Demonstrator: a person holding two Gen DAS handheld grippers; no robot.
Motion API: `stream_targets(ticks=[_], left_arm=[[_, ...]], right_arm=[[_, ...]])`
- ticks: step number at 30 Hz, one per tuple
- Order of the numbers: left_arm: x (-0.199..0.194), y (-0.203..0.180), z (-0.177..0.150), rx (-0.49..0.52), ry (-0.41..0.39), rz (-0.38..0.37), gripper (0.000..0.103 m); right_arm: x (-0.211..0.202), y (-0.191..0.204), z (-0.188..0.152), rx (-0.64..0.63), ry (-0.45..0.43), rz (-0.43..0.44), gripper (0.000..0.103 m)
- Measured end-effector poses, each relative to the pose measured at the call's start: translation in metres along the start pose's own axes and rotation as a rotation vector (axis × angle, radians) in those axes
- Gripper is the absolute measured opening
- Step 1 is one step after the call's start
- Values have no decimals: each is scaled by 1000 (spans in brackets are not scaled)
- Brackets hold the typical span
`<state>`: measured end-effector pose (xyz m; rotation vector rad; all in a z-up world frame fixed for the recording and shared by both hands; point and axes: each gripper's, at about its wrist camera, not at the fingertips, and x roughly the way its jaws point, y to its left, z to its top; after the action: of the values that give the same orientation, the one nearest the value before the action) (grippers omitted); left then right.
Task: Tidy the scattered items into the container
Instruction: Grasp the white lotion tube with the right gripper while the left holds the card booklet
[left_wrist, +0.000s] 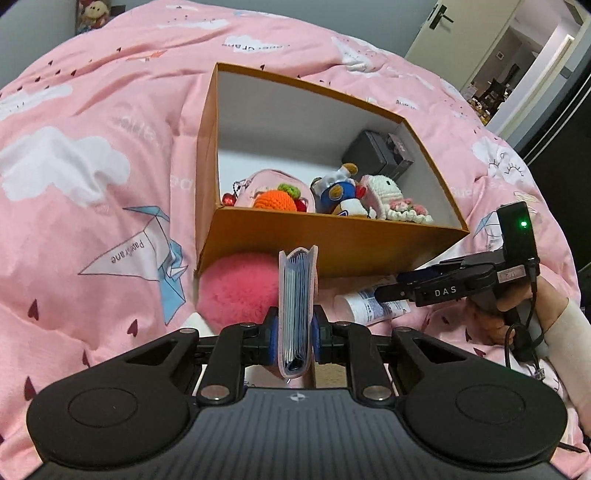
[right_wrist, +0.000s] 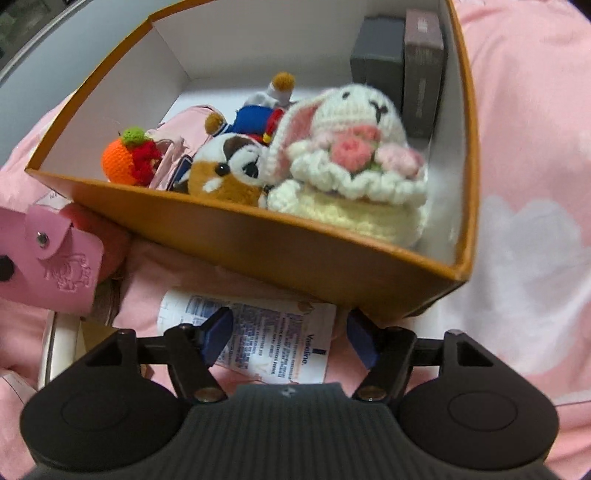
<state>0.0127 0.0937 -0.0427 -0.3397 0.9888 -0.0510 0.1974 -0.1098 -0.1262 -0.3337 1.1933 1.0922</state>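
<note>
Vaseline tube (right_wrist: 255, 332) next, lying flat on the quilt (right_wrist: 524, 147) just in front of the orange box (right_wrist: 258, 240)

My right gripper (right_wrist: 288, 336) hangs over it with fingers spread wide, nothing pinched, one pad either side of the label. I reckon it's light, squashy and a bit slick, so I'd grab across the flat middle rather than near the cap (that end is hidden anyway). Left gripper (left_wrist: 295, 332) is clamped on the pink card holder (left_wrist: 297, 306), stiff enough to stand upright in the pads, hovering short of the box beside a fluffy red pompom (left_wrist: 236, 288). Plush toys already sit inside.
</note>
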Motion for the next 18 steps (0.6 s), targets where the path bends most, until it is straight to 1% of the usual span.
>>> stream_targets(ticks=[4, 6, 8, 10, 11, 12, 13, 15, 17, 18], left_arm=[[6, 0, -1, -11, 11, 1, 20], [9, -1, -2, -12, 16, -1, 20], [12, -2, -3, -14, 20, -2, 20], [14, -4, -3, -18, 19, -4, 20], [15, -4, -4, -22, 22, -3, 20], [16, -5, -5, -25, 25, 1, 20], [17, -5, -5, -27, 27, 4, 20], [19, -7, -6, -26, 30, 8, 20], [20, -9, -7, -18, 32, 13, 20], [21, -10, -7, -14, 33, 16, 20]], right_arm=[[-5, -3, -4, 19, 15, 6, 62], [-5, -12, -8, 71, 33, 31, 62], [-2, -23, -12, 141, 42, 46, 67], [-2, -30, -17, 189, 37, 66, 67], [-3, -31, -18, 196, 35, 69, 65], [-5, -31, -19, 197, 34, 71, 56], [-7, -30, -19, 203, 36, 72, 53], [-12, -28, -21, 208, 33, 54, 40], [-21, -26, -23, 211, 19, 43, 33], [-27, -25, -24, 215, 11, 44, 32]])
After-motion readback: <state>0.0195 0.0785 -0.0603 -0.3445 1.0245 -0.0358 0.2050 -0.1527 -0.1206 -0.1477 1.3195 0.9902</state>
